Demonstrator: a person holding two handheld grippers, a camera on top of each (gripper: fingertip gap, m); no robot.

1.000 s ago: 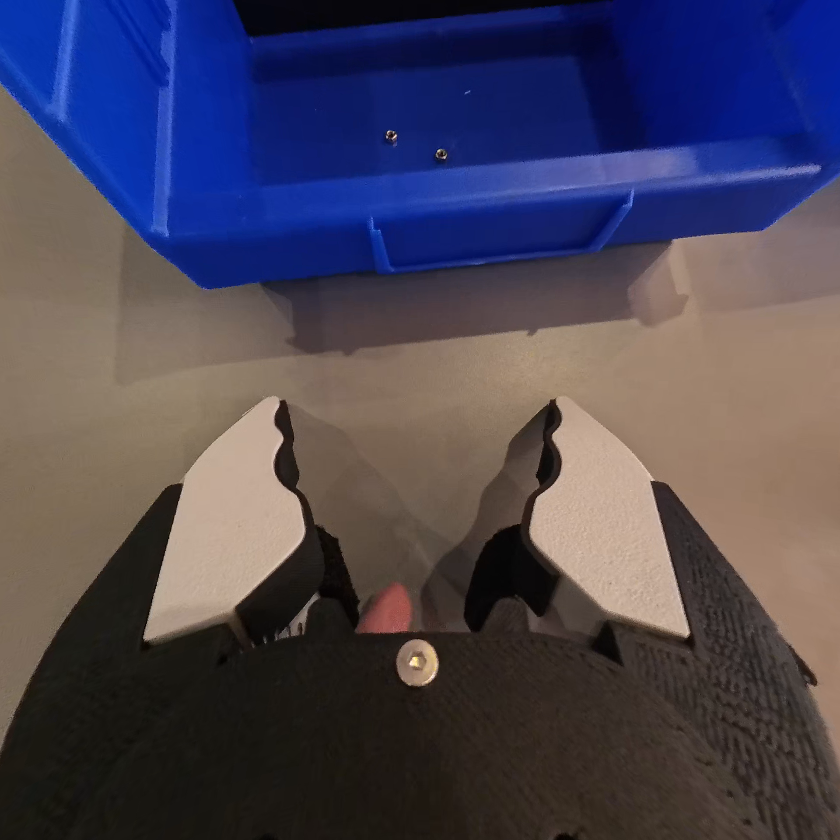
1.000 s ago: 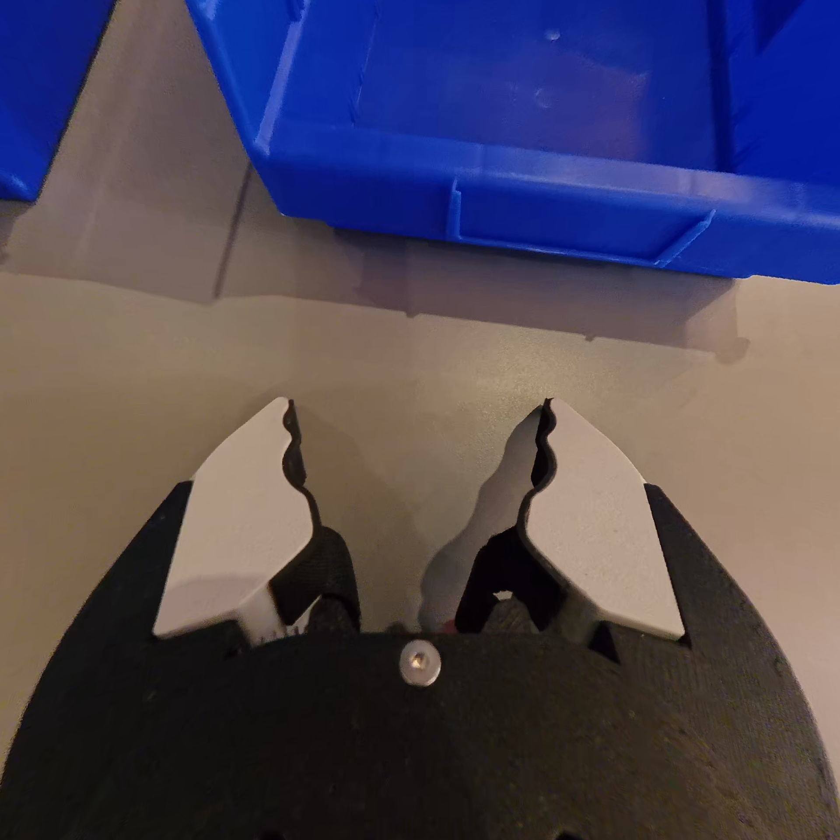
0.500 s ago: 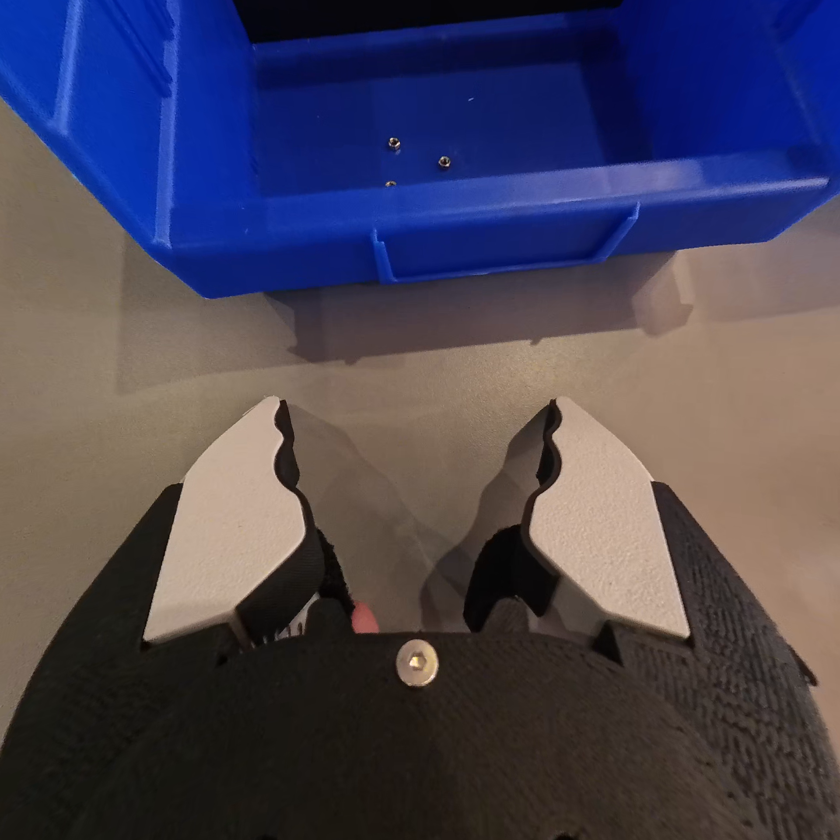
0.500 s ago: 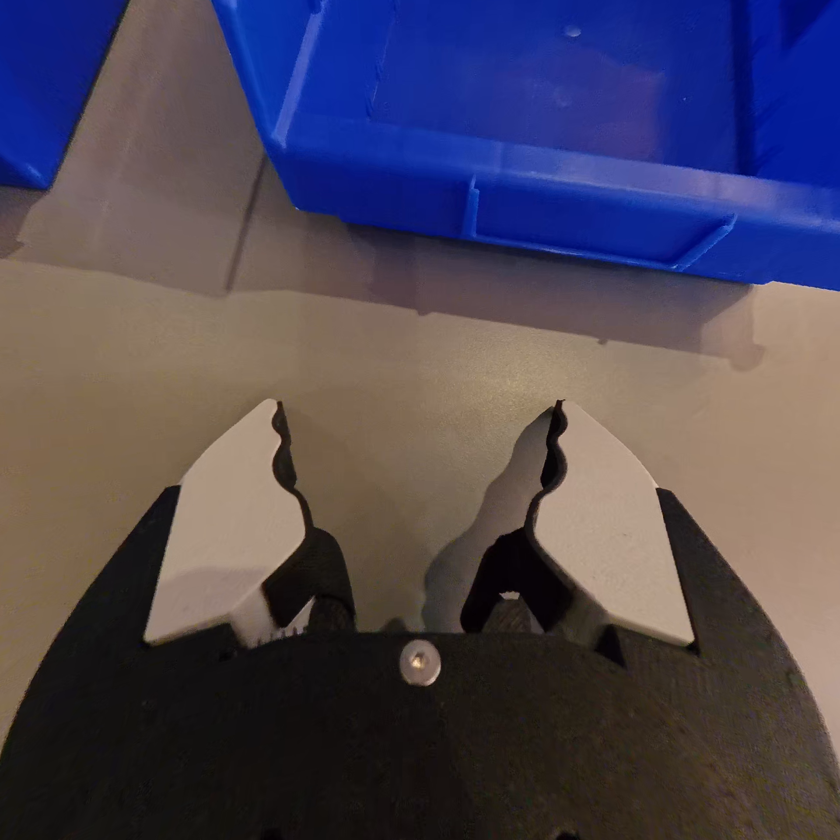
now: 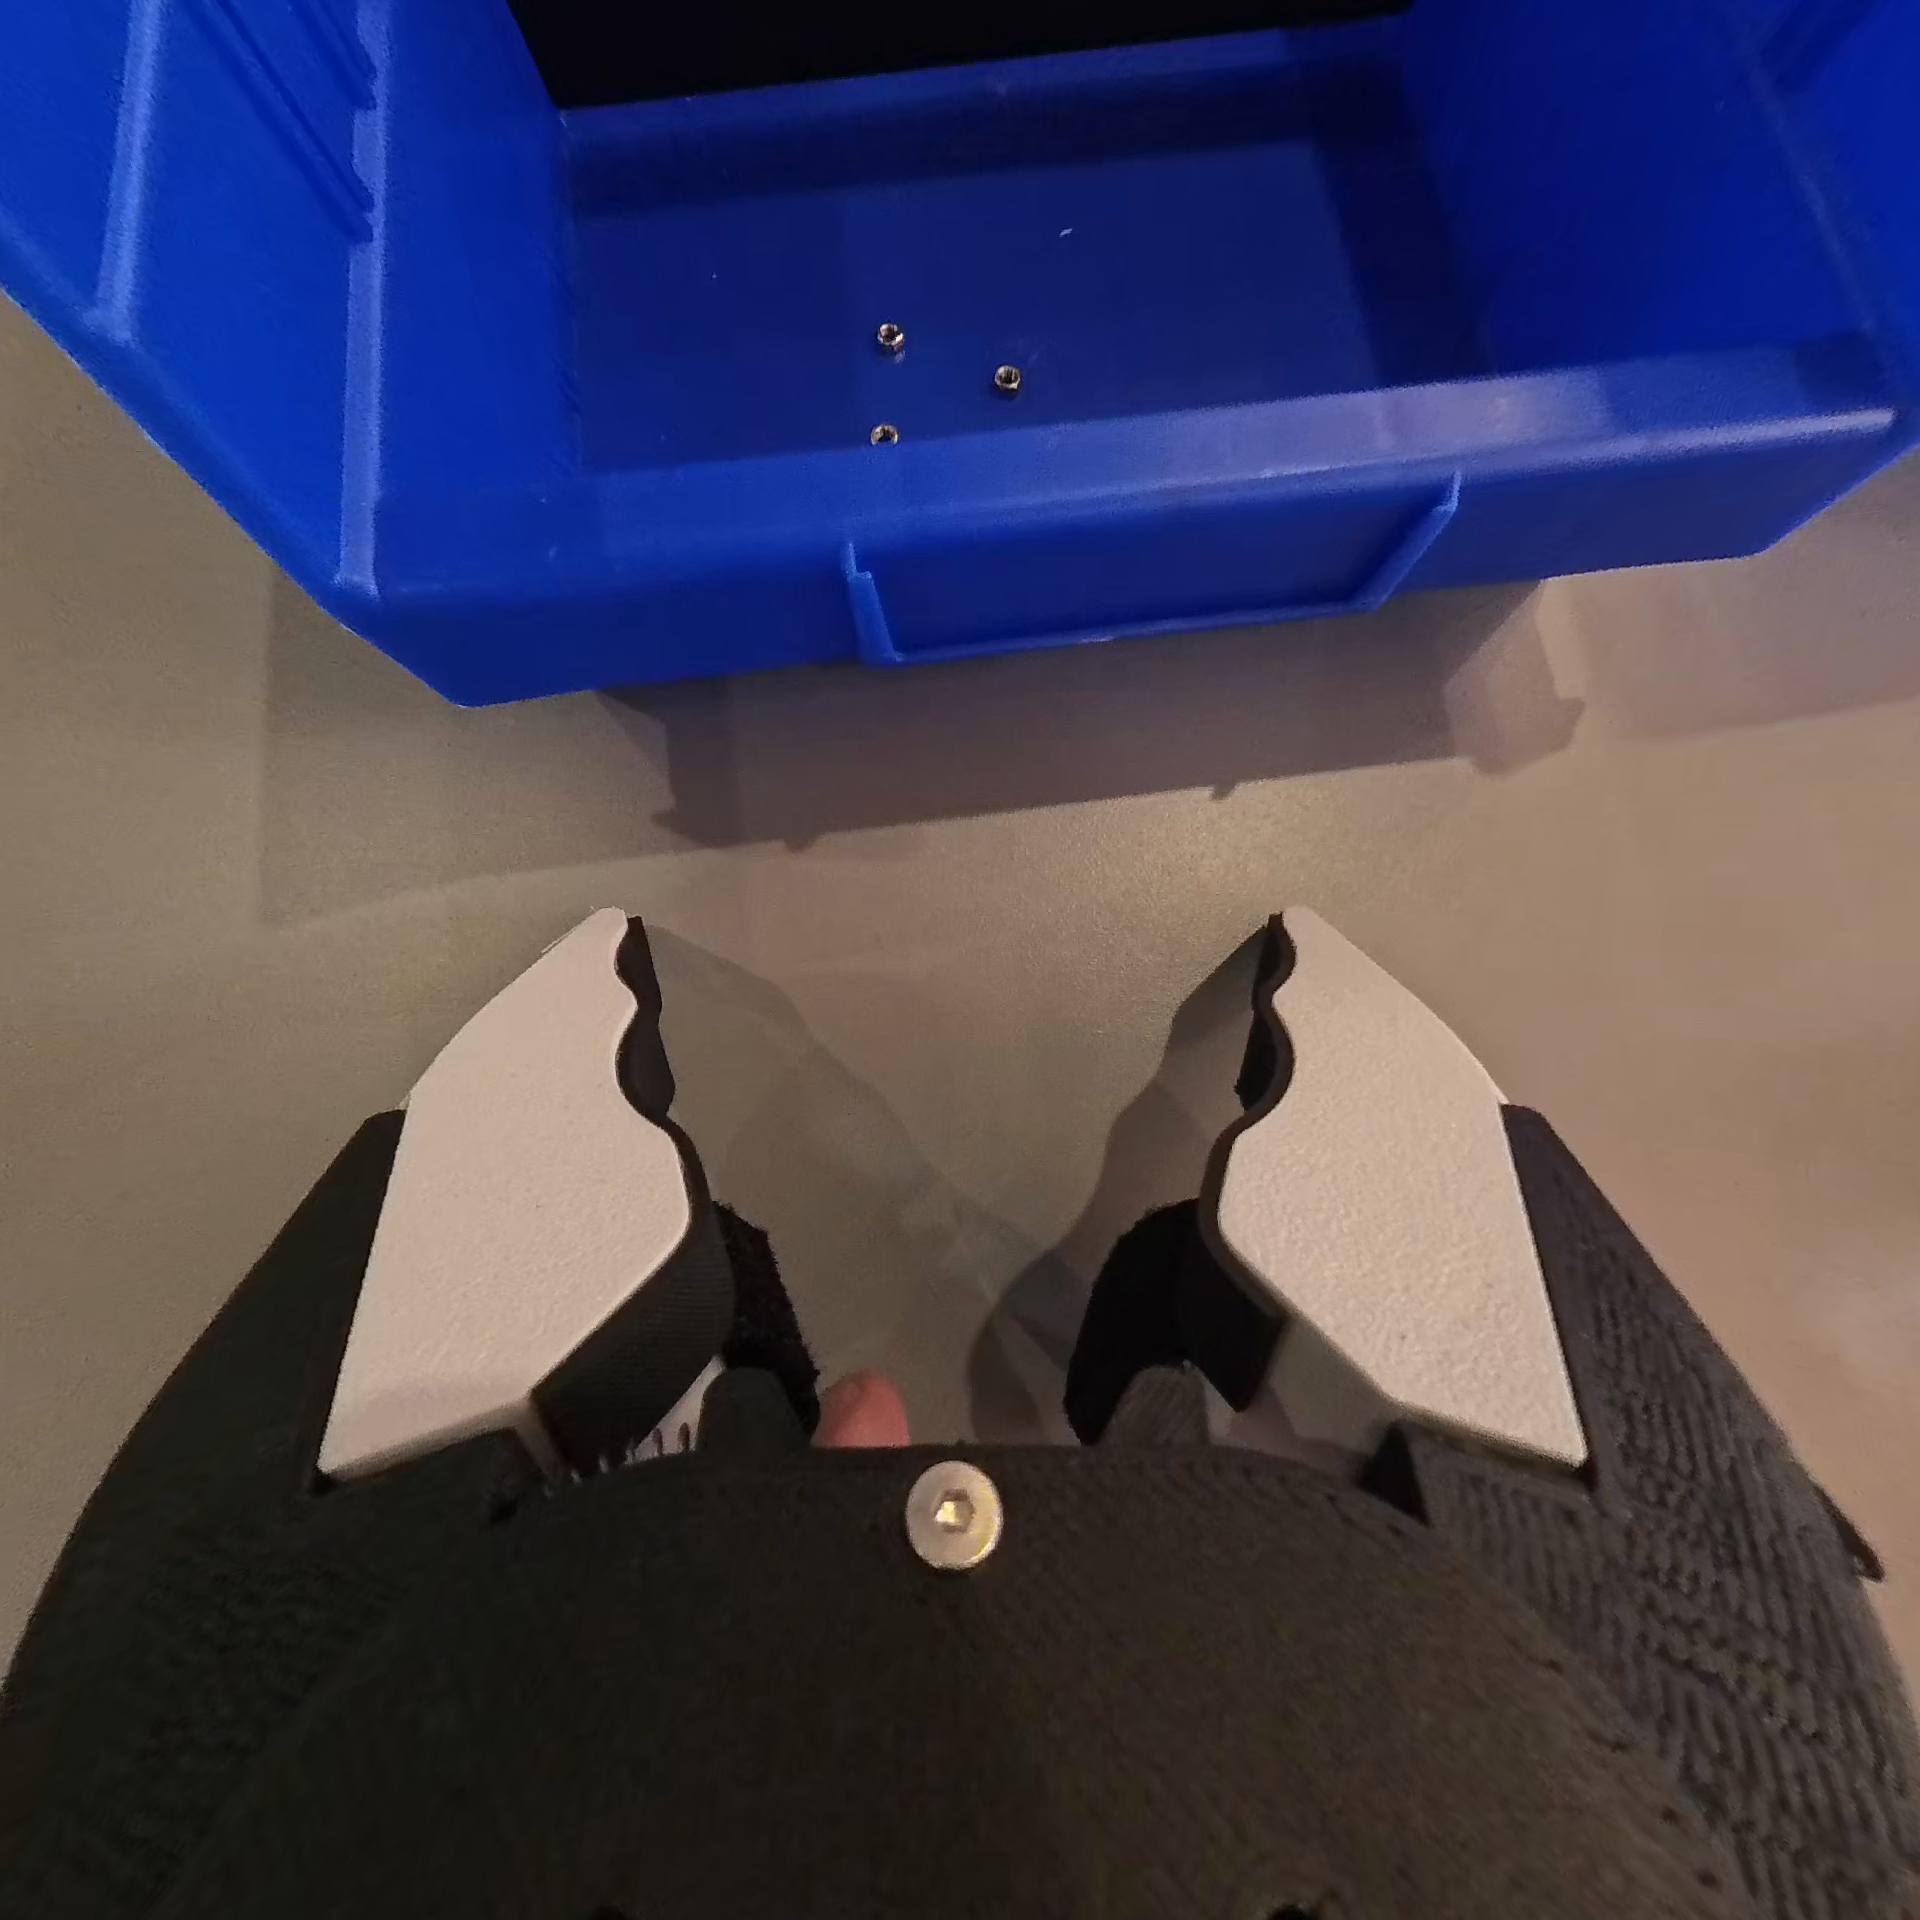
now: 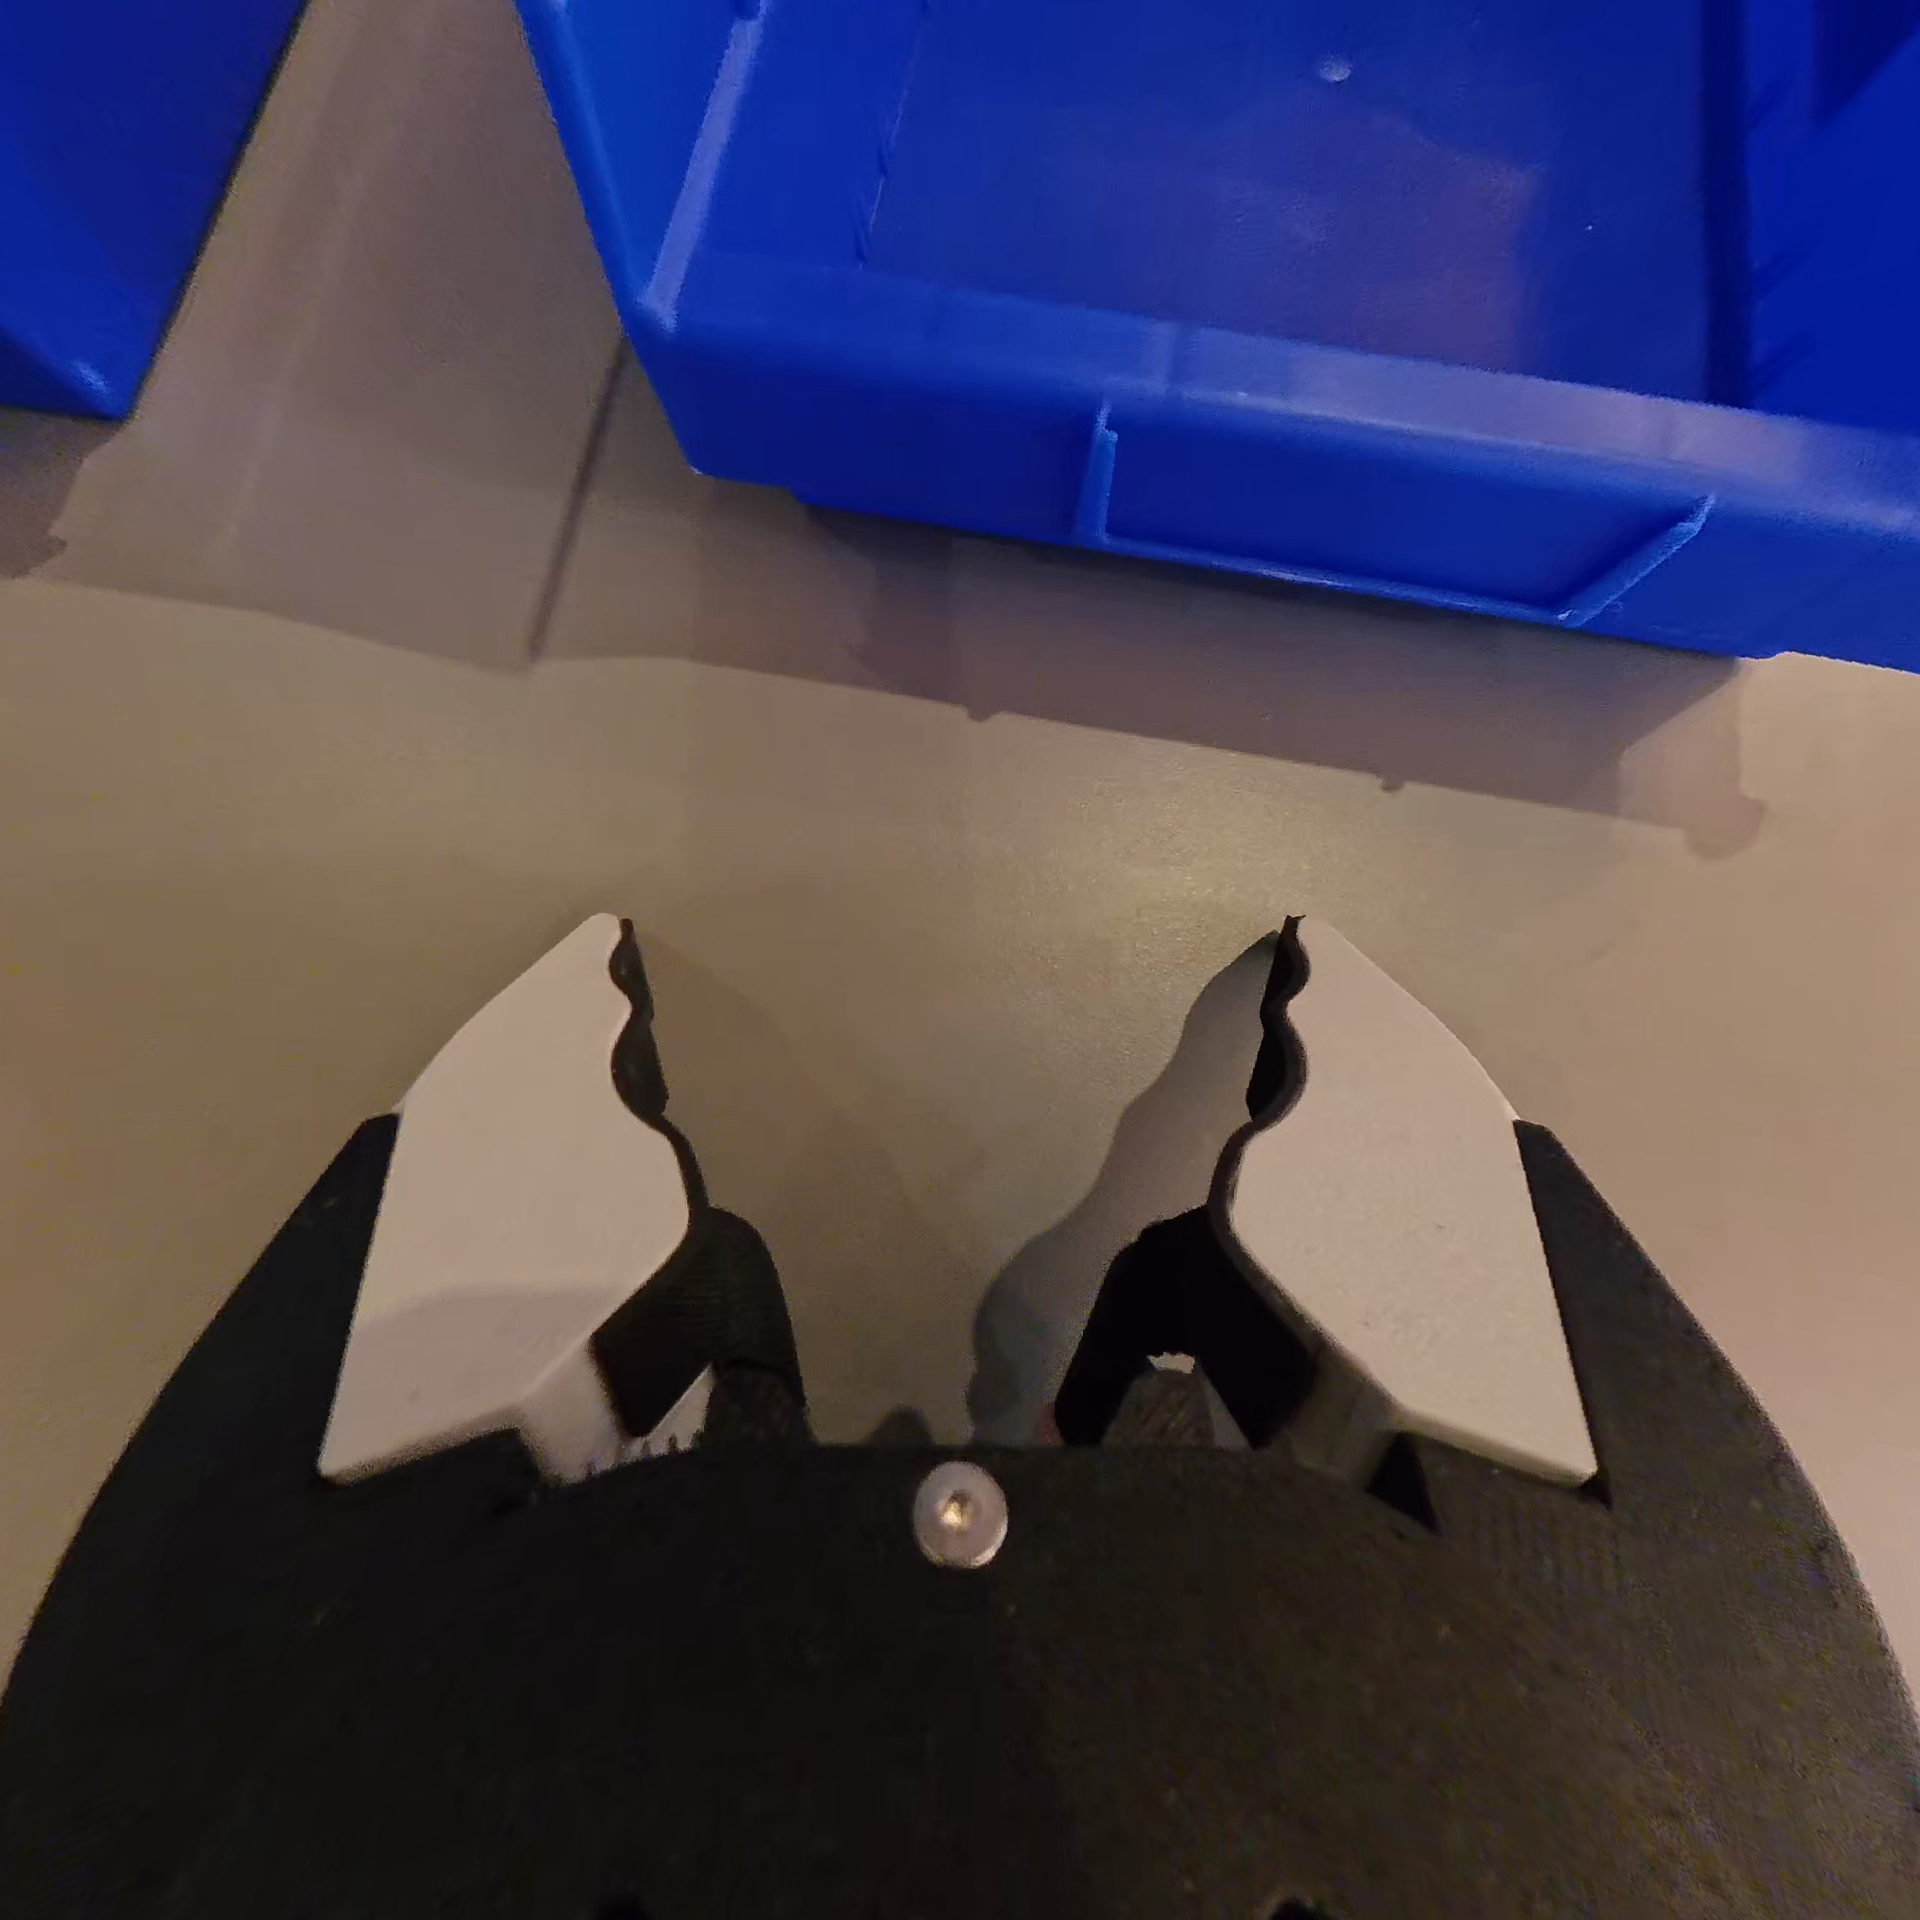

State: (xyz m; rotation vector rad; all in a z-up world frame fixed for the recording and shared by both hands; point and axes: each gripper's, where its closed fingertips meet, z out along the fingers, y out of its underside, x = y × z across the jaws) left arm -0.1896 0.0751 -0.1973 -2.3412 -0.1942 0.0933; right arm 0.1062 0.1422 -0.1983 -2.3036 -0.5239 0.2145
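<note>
Left wrist view: I see my left gripper (image 5: 951, 920) hovering above the beige table (image 5: 208, 831), its jaws spread wide with nothing between them but bare tabletop and their own shadows. Ahead of the tips, and apart from them, stands a blue bin (image 5: 1143, 447) with its low front wall facing me. The gripper touches neither the wall nor the rim. On the bin's floor lie three small metal nuts (image 5: 889, 337), close together and a little left of centre, the nearest one just behind the front wall. They sit roughly in line with the gap between the jaws (though well beyond the tips). A fingertip (image 5: 860, 1408) of the person holding the tool peeks out at the root of the jaws, above the silver screw (image 5: 954, 1522) in the black body.

Right wrist view: my right gripper (image 6: 958, 925) is likewise parted wide and holds nothing, with plain table beneath it. The nearest thing is another blue bin (image 6: 1247, 364), ahead and offset to the right of the jaws, untouched. What I can see of its floor shows no parts, but its far end runs out of frame. At the upper left a corner of a further bin (image 6: 94, 208) shows, well apart from the first, with a table seam (image 6: 577, 499) between them
</note>
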